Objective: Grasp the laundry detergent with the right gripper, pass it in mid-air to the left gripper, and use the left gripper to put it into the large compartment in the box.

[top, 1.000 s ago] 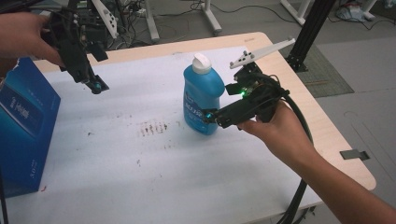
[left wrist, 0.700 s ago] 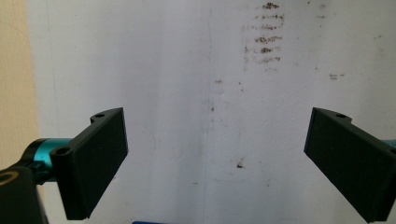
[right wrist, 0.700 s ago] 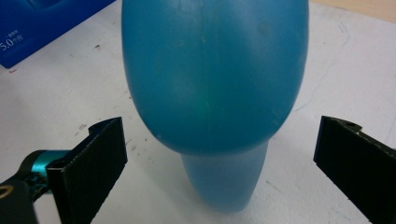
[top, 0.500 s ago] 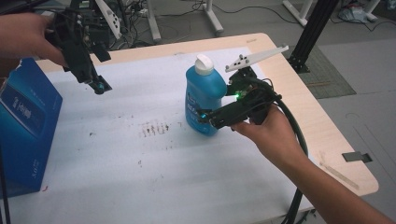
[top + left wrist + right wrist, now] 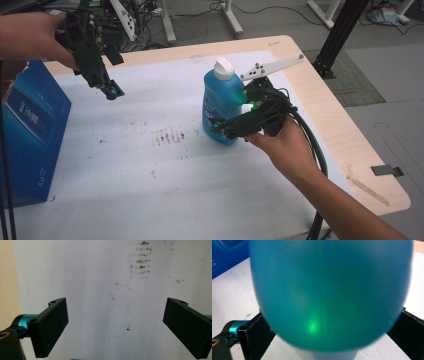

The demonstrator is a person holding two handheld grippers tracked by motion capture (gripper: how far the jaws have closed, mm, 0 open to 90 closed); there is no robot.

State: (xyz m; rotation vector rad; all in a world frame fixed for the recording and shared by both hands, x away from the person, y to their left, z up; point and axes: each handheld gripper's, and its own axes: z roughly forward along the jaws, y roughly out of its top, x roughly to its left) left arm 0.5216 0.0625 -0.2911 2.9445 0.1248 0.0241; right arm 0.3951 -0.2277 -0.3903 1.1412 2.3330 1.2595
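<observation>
My right fingers (image 5: 252, 337) clamp the blue bottle (image 5: 220, 107) low, keeping it upright on the tabletop (image 5: 320, 115); my left fingers (image 5: 50, 325) hang apart, empty above the sheet.

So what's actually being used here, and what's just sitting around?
In use:
- blue bottle, upright on the white sheet
- right gripper, jaws either side of the bottle's lower body
- left gripper, open, held above the sheet, holding nothing

Just lying about:
- blue box at the table's left edge
- brown smudges on the sheet
</observation>
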